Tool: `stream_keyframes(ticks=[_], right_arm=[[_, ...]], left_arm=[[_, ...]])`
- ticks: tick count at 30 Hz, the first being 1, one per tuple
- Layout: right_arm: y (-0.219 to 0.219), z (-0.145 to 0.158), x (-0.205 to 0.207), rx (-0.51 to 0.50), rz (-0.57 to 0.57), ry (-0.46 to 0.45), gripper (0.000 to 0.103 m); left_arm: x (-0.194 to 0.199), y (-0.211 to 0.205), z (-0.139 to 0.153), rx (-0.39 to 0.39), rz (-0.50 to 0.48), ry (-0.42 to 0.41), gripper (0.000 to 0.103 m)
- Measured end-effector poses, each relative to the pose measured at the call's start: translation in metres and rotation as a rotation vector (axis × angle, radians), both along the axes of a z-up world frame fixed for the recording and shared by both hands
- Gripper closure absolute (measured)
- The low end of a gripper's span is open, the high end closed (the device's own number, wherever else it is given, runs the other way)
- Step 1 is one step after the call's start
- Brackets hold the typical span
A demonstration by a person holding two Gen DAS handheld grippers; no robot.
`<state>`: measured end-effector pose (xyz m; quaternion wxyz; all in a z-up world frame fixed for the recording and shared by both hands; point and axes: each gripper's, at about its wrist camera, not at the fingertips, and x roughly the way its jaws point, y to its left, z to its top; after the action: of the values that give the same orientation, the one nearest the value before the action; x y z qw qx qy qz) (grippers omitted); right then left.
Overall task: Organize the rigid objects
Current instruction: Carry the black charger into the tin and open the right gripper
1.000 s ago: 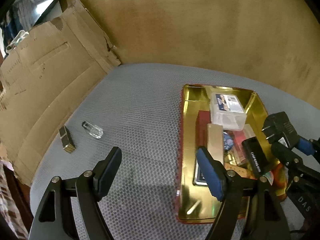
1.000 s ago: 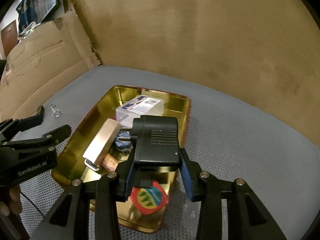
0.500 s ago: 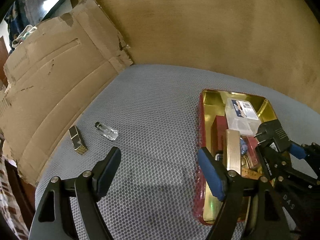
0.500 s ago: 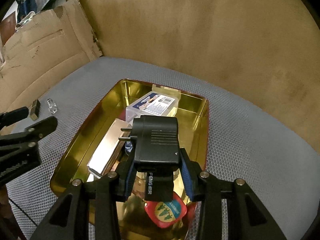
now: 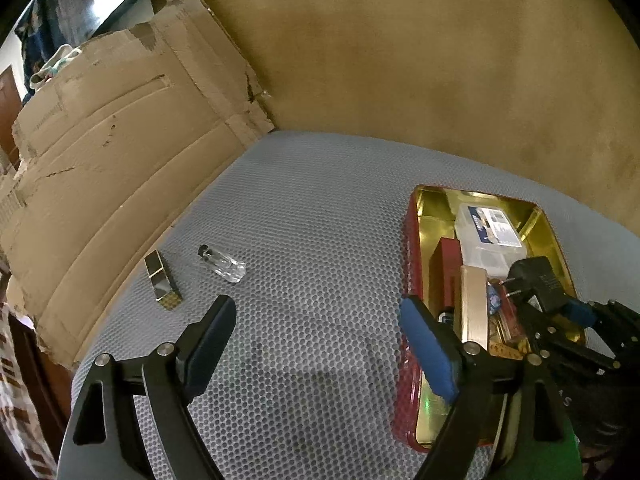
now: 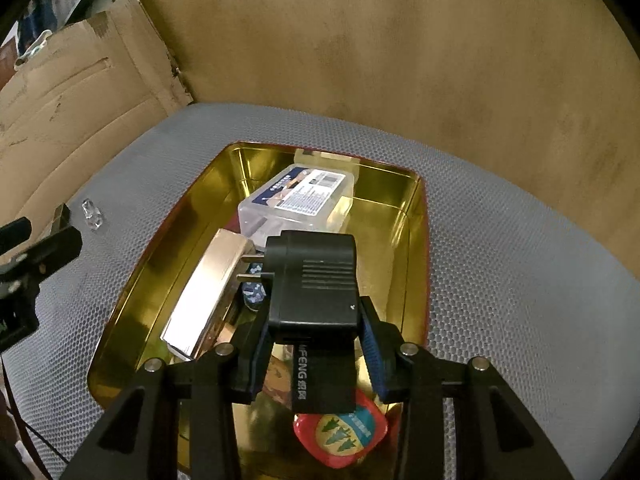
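Since a second ago the right claw (image 6: pixel 316 344) has carried the black plug adapter (image 6: pixel 312 280) further in over the gold tin (image 6: pixel 416 240) and lower, so the tin fills more of its view; the left claw (image 5: pixel 316 344) has drifted away from the tin toward the two loose items, and its jaws are opening with nothing between them.

The adapter is pinched at its sides by the right claw's pads, prongs pointing left, hanging above the tin's contents and not yet set down. Below it lie a clear plastic box (image 6: pixel 298 204) with a printed label, a long pale gold case (image 6: pixel 208 292), a red box (image 5: pixel 446 272) and a red badge with green trees (image 6: pixel 340 432). By my reading the tin is mostly filled and the adapter is about to join it.

Left on the grey honeycomb-mesh table (image 5: pixel 320 220), well apart from the tin, are a small clear glass vial (image 5: pixel 222 262) and, just beside it, a dark gold-edged block (image 5: pixel 162 280).

Writing: a black piece under the adapter reads "…FENG" plus characters I cannot make out. The clear box's label is too small to read.
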<state>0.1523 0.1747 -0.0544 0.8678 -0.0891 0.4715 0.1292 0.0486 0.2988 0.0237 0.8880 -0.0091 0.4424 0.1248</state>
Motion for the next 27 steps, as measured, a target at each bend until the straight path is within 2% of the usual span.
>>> stream_keyframes(ticks=[13, 17, 21, 24, 27], right_arm=[[-0.004, 0.002, 0.000, 0.038, -0.009, 0.011, 0.061], [-0.005, 0.004, -0.004, 0.017, -0.011, -0.019, 0.061], [-0.008, 0.008, -0.010, 0.023, -0.010, -0.026, 0.058], [-0.010, 0.009, -0.015, 0.029, -0.013, -0.033, 0.049], [-0.010, 0.011, -0.019, 0.032, -0.012, -0.043, 0.048]], left_arm=[[0.002, -0.002, -0.004, 0.009, -0.002, 0.014, 0.021], [0.002, -0.003, -0.005, 0.015, -0.002, 0.014, 0.020], [0.002, -0.005, -0.005, 0.021, -0.009, 0.015, 0.019], [0.002, -0.007, -0.005, 0.023, -0.013, 0.016, 0.019], [0.001, -0.010, -0.005, 0.028, -0.016, 0.016, 0.019]])
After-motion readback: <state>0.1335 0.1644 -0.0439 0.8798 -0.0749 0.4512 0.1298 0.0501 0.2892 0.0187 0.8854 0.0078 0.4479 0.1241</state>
